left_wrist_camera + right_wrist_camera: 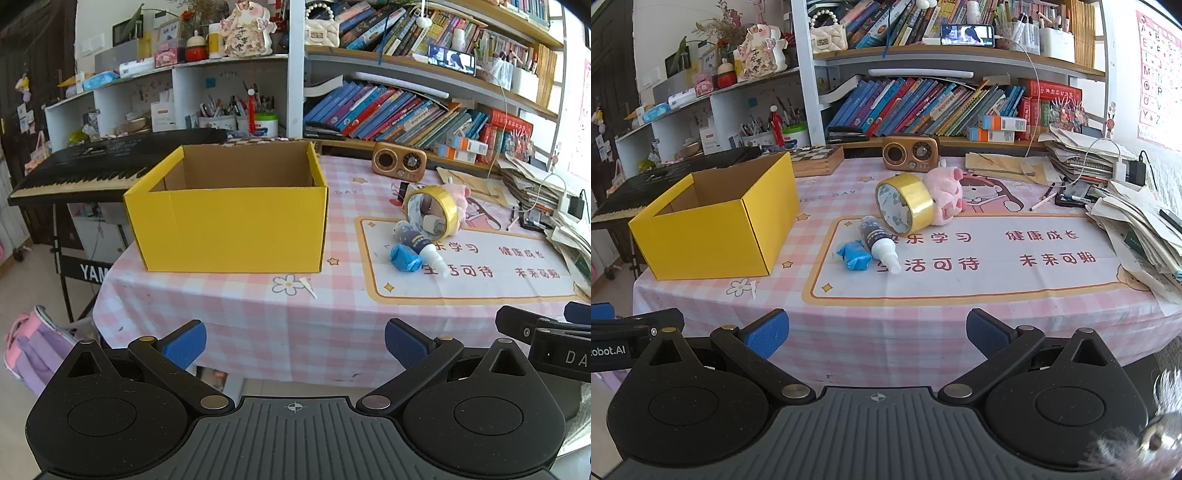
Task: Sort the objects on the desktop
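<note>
An open yellow cardboard box [229, 229] [716, 229] stands on the left of the pink checked table; what I see of its inside is empty. To its right lie a gold tape roll [432, 210] [905, 206], a pink plush pig [947, 194] [458, 194], a small bottle with a white cap [424, 247] [881, 243] and a blue crumpled wrapper [405, 257] [855, 255]. My left gripper [295, 343] is open and empty at the table's front edge, facing the box. My right gripper [877, 334] is open and empty, facing the small items.
A wooden radio [910, 151] and bookshelves stand behind. Paper stacks [1137, 229] pile up at the right edge. A keyboard piano [92, 166] stands left of the table. A chessboard box [816, 158] sits behind the yellow box. Pens lie at the back right.
</note>
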Available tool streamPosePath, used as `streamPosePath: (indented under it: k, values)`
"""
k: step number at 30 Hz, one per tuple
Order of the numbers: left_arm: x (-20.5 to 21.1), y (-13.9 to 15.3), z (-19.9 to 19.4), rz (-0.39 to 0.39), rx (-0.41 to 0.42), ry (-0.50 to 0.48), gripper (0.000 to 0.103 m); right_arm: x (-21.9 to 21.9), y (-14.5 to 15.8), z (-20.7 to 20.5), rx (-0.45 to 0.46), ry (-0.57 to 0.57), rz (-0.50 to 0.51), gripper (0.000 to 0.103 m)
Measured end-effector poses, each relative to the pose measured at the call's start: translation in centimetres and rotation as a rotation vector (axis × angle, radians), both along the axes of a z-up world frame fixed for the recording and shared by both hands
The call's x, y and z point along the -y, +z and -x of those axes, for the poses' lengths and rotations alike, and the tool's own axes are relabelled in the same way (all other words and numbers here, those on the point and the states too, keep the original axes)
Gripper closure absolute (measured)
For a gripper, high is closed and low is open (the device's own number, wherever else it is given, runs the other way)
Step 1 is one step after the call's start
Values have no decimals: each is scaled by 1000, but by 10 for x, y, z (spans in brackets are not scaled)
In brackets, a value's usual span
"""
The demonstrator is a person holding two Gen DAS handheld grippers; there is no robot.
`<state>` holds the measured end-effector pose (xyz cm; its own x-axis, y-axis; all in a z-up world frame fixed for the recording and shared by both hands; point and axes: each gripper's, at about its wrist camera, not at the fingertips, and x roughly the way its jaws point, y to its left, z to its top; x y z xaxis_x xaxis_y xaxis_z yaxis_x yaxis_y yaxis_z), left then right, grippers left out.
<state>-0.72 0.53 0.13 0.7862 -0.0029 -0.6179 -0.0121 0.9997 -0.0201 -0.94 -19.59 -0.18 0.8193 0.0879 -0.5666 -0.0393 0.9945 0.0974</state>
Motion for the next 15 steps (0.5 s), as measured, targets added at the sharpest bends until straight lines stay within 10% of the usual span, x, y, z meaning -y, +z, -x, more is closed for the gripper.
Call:
streamPosePath:
  k: [15]
  values:
    - [-3,1,0,10,-1,-1,0,-4,3,-1,-6,11,5,0]
